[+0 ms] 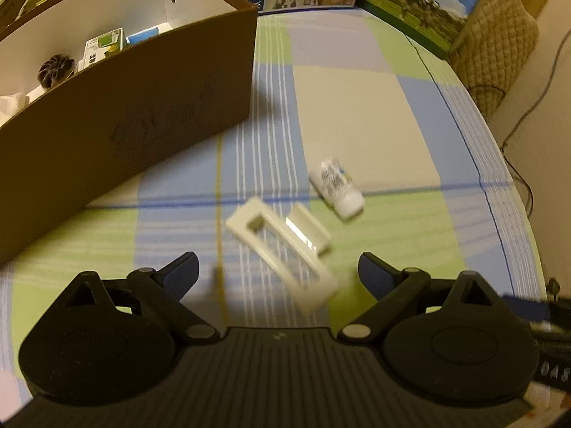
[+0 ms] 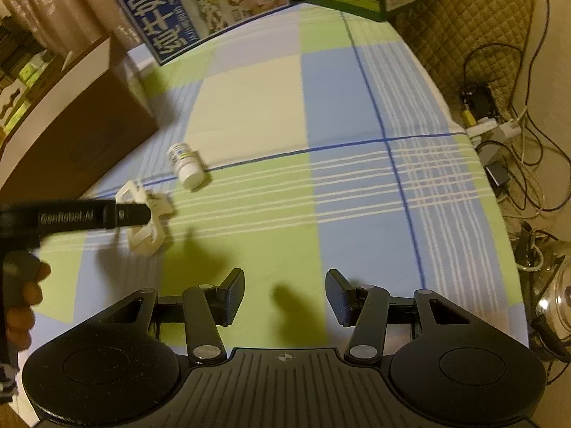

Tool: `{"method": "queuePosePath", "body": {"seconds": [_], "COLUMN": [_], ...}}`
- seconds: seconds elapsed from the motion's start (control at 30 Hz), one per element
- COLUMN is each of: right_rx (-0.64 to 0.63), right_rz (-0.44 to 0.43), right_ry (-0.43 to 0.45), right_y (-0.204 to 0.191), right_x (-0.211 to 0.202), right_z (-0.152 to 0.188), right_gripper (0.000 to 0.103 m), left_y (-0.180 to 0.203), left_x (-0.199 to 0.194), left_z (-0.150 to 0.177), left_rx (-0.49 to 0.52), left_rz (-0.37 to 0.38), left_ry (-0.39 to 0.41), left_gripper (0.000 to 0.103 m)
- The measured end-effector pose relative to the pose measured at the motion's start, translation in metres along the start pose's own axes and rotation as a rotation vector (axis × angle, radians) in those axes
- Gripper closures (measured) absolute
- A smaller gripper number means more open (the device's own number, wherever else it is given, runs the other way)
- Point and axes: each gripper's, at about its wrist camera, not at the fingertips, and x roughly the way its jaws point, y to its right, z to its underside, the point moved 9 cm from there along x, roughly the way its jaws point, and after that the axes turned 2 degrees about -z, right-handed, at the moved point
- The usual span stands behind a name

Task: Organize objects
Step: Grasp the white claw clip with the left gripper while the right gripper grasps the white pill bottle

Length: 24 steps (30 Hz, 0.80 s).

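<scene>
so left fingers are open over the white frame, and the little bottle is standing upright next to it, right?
Not upright: the bottle lies on its side on the cloth, as the left wrist view shows. The left gripper is open over the white frame.

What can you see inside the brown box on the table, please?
Inside the brown box, the left wrist view shows a dark ridged round object, a green-and-white packet, a blue item and something white. The near wall hides the floor and anything lower.
</scene>
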Motion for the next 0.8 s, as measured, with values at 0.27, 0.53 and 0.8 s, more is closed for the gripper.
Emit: {"method": "queuePosePath", "body": {"seconds": [0.27,0.53,0.8], "right_rx": [0.001,-0.134,-0.291], "right_rz": [0.010,-0.033,-0.102], "right_ry": [0.009,0.028,0.048], "right_y": [0.004,-0.028,-0.079], "right_x": [0.006,0.026,0.058], "right_z": [-0.014,-0.039,-0.064], "right_gripper": [0.055,0.055,0.055], "left_y": [-0.005,-0.037,-0.091], "left_x": [0.028,0.025,0.010], "left_z": [-0.010,-0.001,0.014], "left_rx": [0.011,-0.003,-0.091], "left_rz": [-0.068,-0.100,-0.118], "left_ry": [-0.017,-0.008,0.007], "left_gripper": [0.011,0.030,0.044]}}
